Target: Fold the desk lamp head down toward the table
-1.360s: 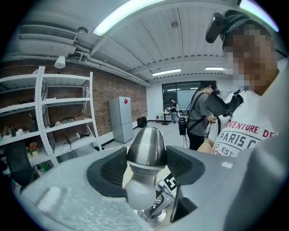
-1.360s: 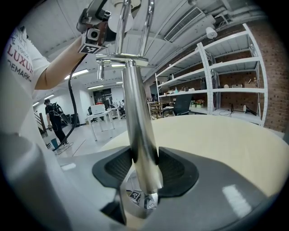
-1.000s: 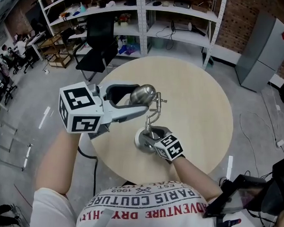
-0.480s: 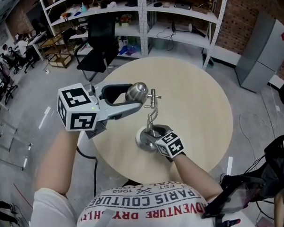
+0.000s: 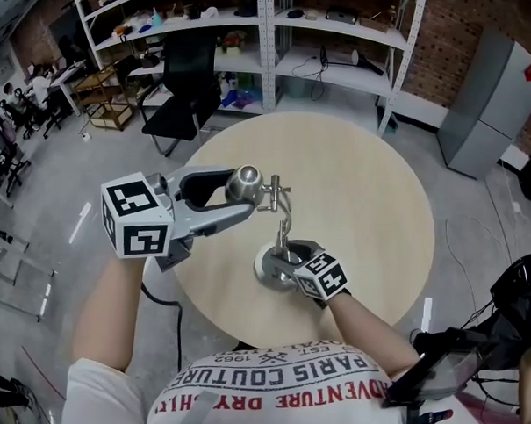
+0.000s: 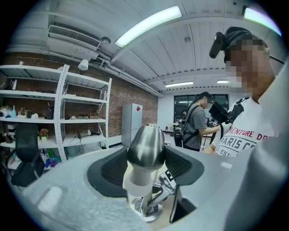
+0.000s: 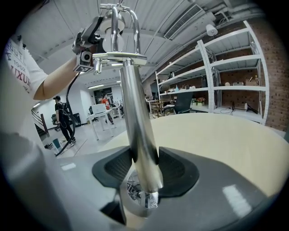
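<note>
A brushed-metal desk lamp stands on the round beige table [image 5: 363,185]. Its round base [image 5: 265,268] is near the front edge. Its bulb-shaped lamp head [image 5: 246,181] is held out to the left on a jointed arm [image 5: 281,218]. My left gripper [image 5: 243,192] is shut on the lamp head [image 6: 146,146], with a dark pad pressing on each side. My right gripper [image 5: 285,259] is low by the base, shut on the lamp's upright stem [image 7: 137,135]. The base [image 7: 135,200] shows just under its jaws.
White shelving [image 5: 326,25] with clutter runs along the back, with a black office chair [image 5: 179,89] in front of it. A grey cabinet [image 5: 486,93] stands at the right. People stand behind the table in the left gripper view [image 6: 196,128].
My left gripper has carried the lamp head to the left and slightly down in the head view, and the lamp's arm has swung with it. The right gripper has stayed on the stem.
</note>
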